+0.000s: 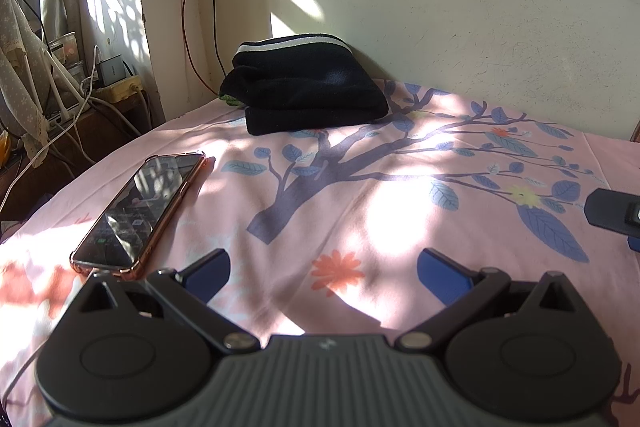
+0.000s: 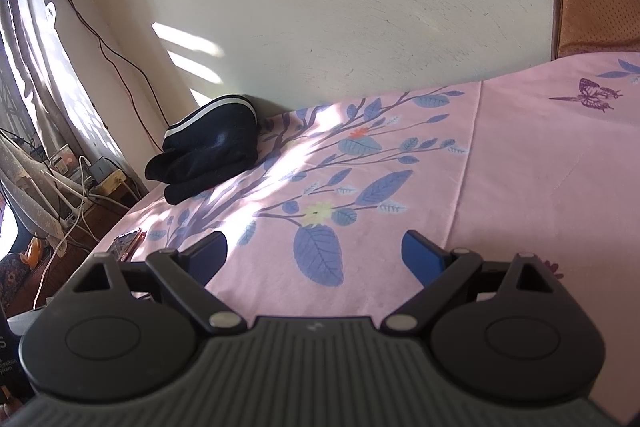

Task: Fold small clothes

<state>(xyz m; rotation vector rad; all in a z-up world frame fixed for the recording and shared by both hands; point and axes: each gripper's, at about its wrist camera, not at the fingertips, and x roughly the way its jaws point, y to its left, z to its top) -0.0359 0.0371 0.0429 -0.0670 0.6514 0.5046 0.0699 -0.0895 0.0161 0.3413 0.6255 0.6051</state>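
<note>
The left gripper and right gripper both hang over the pink floral bedsheet with jaws spread apart, holding nothing. The black garment, white-striped, sits folded in a stack by the wall, well apart from both, probably set aside as finished. A phone lies near the left gripper, likely recording.
</note>
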